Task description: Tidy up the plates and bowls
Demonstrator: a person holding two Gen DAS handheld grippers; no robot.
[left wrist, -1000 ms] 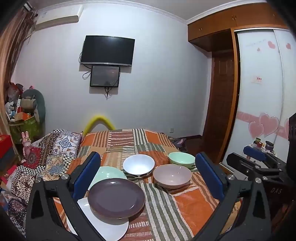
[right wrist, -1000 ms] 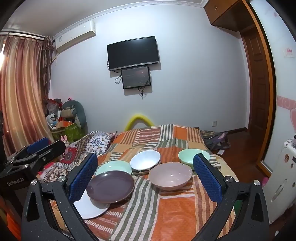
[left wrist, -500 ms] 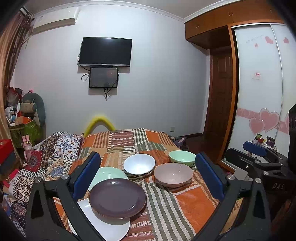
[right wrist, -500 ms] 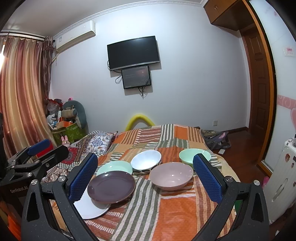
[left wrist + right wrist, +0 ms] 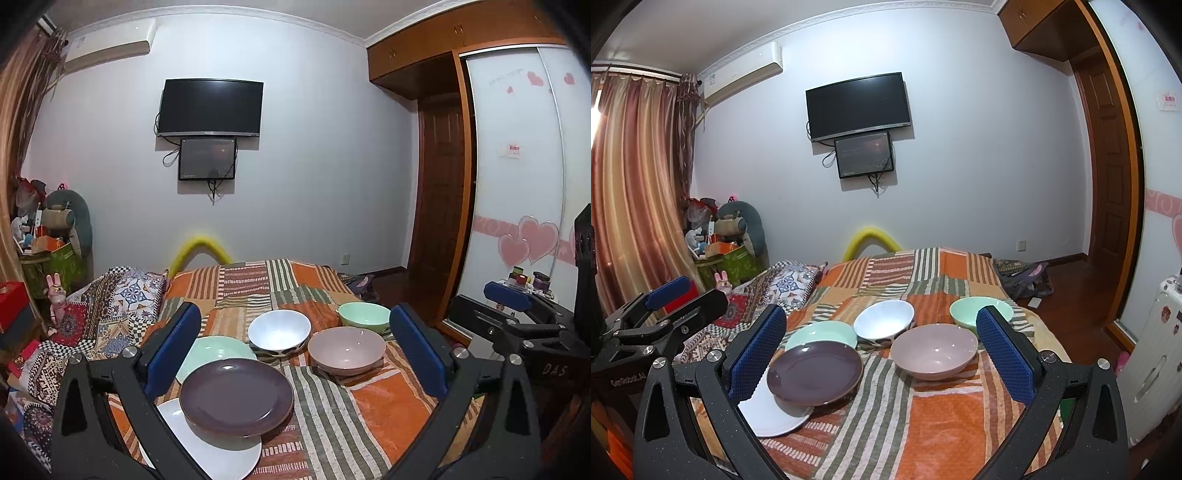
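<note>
Dishes lie on a striped orange bedspread (image 5: 388,402). A purple plate (image 5: 236,397) rests partly on a white plate (image 5: 218,456), with a green plate (image 5: 218,349) behind them. Further back are a white bowl (image 5: 279,328), a pink bowl (image 5: 347,349) and a green bowl (image 5: 364,315). My left gripper (image 5: 293,312) is open and empty, hovering short of the dishes. My right gripper (image 5: 881,313) is likewise open and empty, with the purple plate (image 5: 814,373) and pink bowl (image 5: 934,349) between its fingers in view. Nothing is touched.
A patterned quilt (image 5: 103,306) lies at the bed's left. A pile of toys and bags (image 5: 727,240) fills the left corner by curtains (image 5: 631,192). A wardrobe door (image 5: 517,206) and a white suitcase (image 5: 1156,365) stand on the right. A TV (image 5: 210,107) hangs on the far wall.
The left wrist view has shifted slightly, as from a small tilt of that gripper. The dishes have not moved and both grippers stay open.
</note>
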